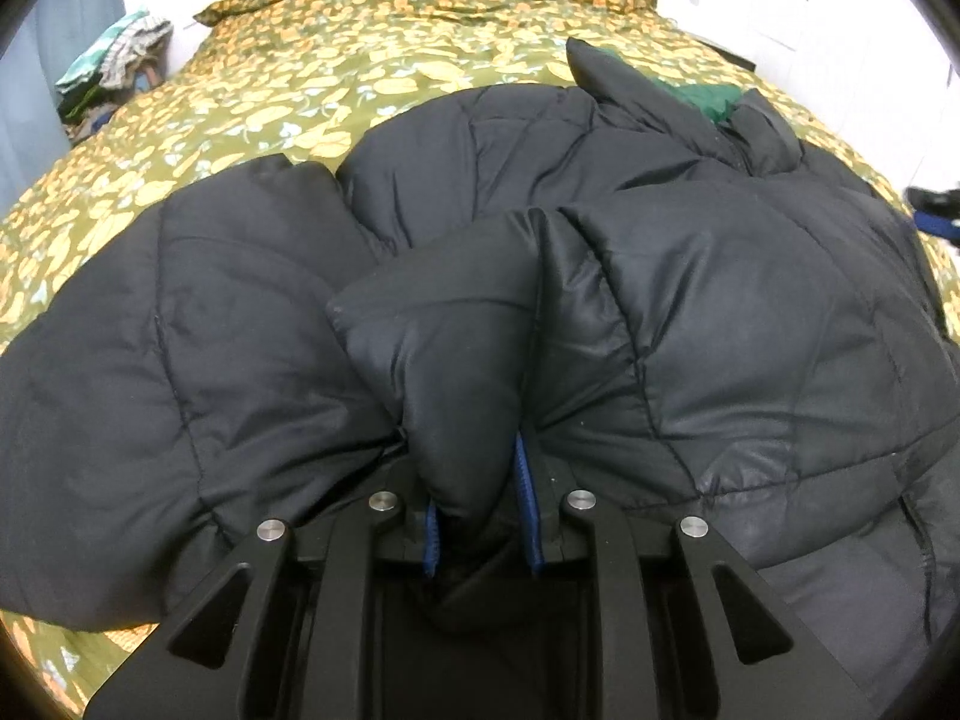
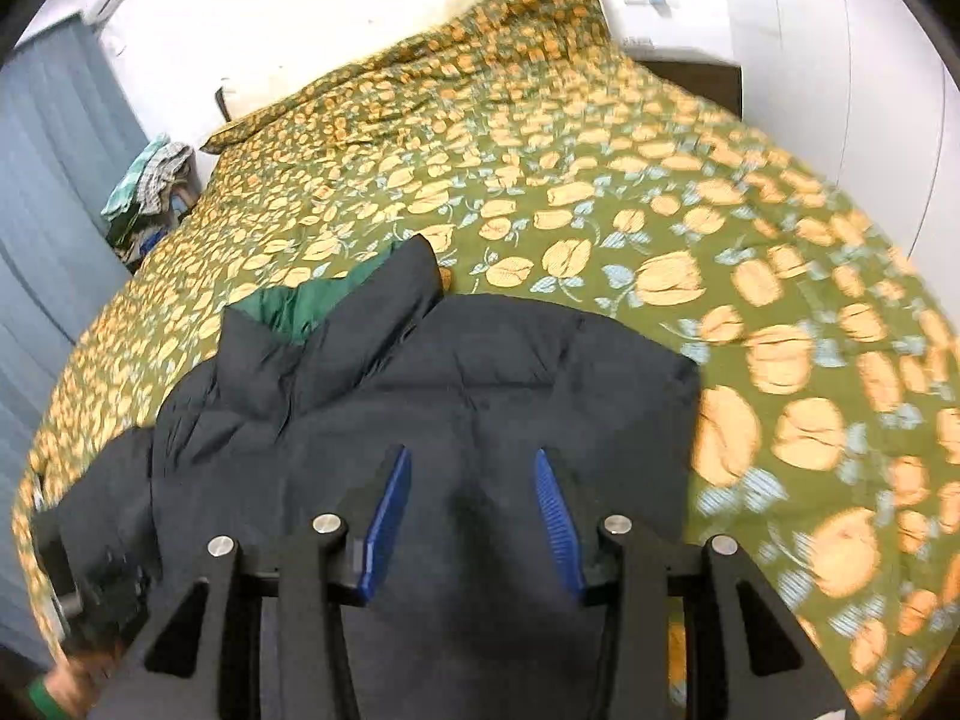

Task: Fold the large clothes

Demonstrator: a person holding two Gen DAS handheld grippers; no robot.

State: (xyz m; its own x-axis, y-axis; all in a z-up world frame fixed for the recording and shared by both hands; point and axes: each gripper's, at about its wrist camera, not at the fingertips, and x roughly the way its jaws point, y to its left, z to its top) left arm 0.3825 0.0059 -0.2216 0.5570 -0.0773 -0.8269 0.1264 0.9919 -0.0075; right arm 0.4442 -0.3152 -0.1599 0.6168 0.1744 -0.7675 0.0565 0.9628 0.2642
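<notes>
A black puffer jacket (image 1: 690,312) with green lining (image 1: 708,97) lies on the bed. My left gripper (image 1: 477,450) is shut on a bunched fold of the jacket, which bulges up between the blue pads (image 1: 528,504). In the right wrist view the jacket (image 2: 480,372) lies below my right gripper (image 2: 474,456), collar (image 2: 336,324) and green lining (image 2: 294,306) at the far left. The right gripper is open and empty just above the jacket, blue pads (image 2: 387,516) apart. The right gripper shows at the left wrist view's right edge (image 1: 933,207).
The bed has an olive cover with orange flowers (image 1: 312,90), also in the right wrist view (image 2: 660,210). A pile of clothes (image 1: 114,60) stands beside the bed at far left. Grey-blue curtain (image 2: 54,192) on the left, white wall and cupboard (image 2: 840,60) on the right.
</notes>
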